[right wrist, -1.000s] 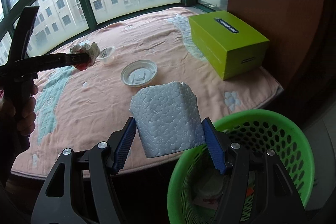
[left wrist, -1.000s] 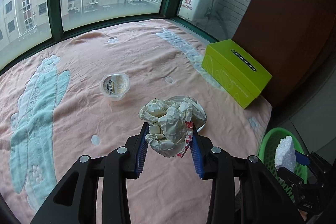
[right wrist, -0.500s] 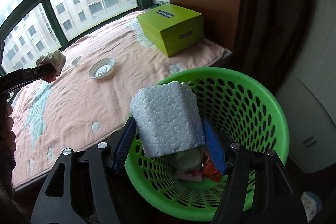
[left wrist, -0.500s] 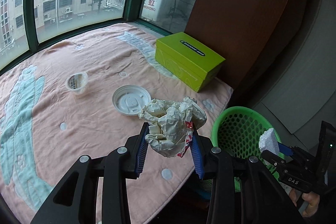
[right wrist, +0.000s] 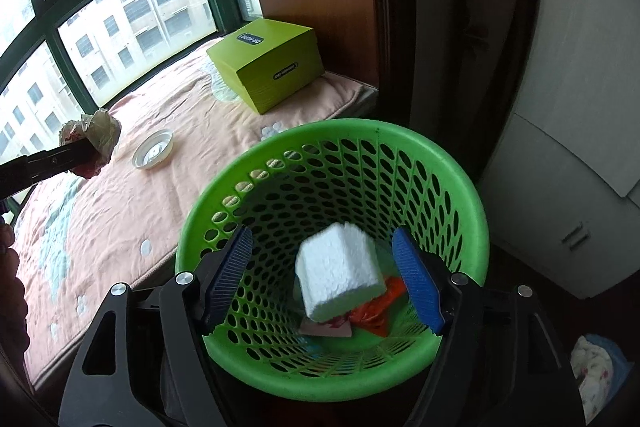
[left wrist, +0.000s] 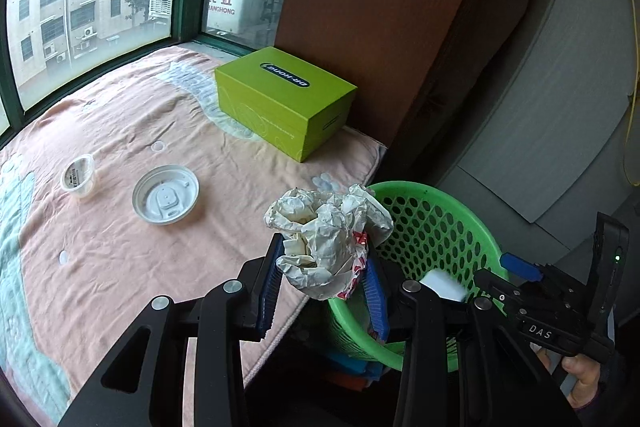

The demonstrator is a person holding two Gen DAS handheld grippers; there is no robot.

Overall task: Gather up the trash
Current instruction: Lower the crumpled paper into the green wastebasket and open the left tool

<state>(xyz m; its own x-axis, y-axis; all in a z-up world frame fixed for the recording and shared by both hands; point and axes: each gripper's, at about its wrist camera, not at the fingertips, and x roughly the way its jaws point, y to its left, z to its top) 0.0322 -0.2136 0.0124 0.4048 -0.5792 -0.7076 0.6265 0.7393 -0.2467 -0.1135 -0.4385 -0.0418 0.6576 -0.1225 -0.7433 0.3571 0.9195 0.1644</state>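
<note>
Beside green basket (left wrist: pixel 448 227): lid (left wrist: pixel 165 194), perhaps cup (left wrist: pixel 78 175).

basket (right wrist: pixel 460 187): glossy perforated plastic | block (right wrist: pixel 340 271): rough white foam | wad (left wrist: pixel 328 239): crumpled matt paper

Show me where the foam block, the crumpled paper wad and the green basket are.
foam block (right wrist: pixel 338 269): right wrist view, its white top face, inside the basket.
crumpled paper wad (left wrist: pixel 326 241): left wrist view, middle of the wad.
green basket (right wrist: pixel 460 183): right wrist view, its right rim.
</note>
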